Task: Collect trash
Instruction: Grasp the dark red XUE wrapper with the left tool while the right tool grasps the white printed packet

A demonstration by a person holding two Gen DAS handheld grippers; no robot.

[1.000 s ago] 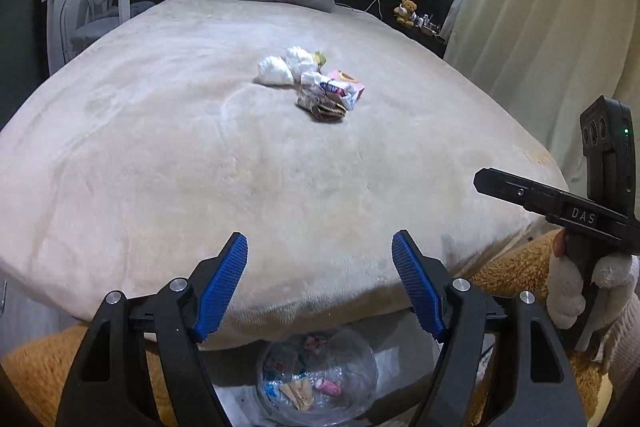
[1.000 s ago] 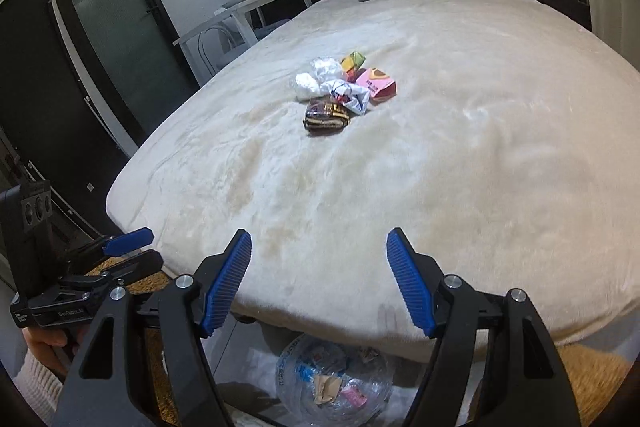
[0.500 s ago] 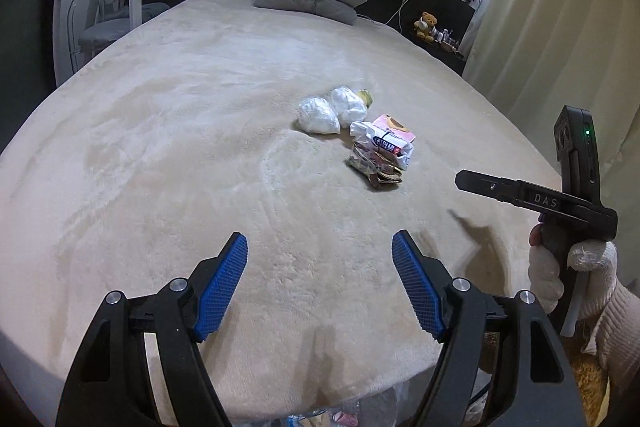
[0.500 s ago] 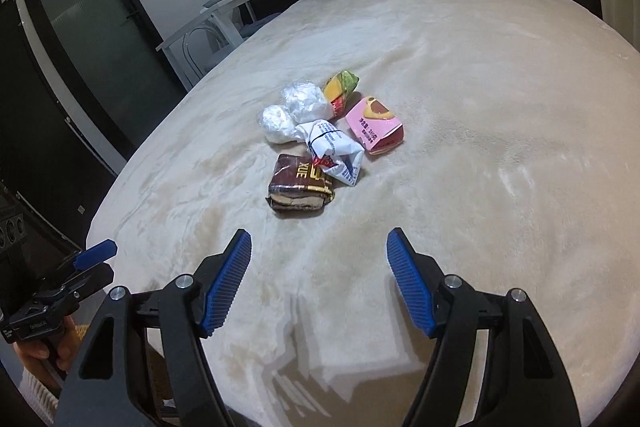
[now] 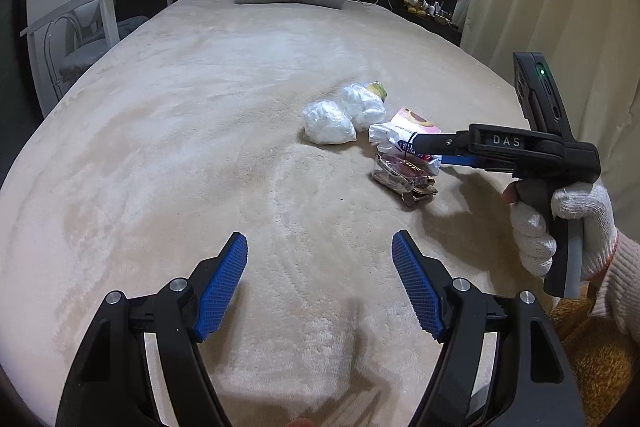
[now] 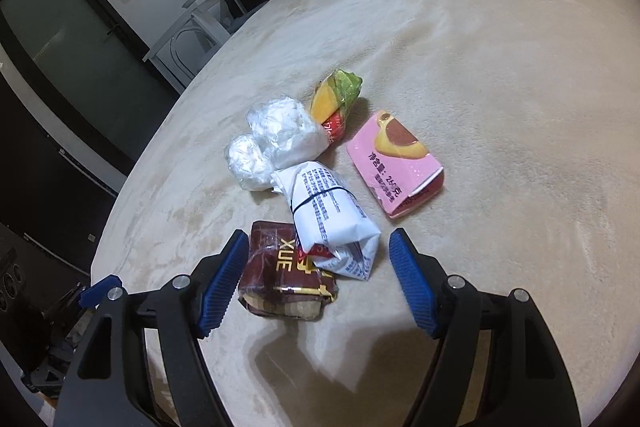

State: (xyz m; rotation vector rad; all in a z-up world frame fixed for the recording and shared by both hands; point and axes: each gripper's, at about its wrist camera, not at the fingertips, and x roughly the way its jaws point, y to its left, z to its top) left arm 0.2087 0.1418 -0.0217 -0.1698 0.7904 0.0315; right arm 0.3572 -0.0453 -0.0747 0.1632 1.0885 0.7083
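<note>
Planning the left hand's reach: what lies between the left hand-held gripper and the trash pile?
Only bare blanket between left hand-held gripper and trash pile, per left wrist view.

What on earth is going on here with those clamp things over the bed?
A person is clearing trash off a bed using a hand-held gripper in each gloved hand. The right gripper is over the pile, its blue fingers opening on either side of a brown wrapper and a white printed packet, not yet squeezing either. The left gripper hangs open over bare blanket. Two white wads and a pink carton lie untouched.
</note>
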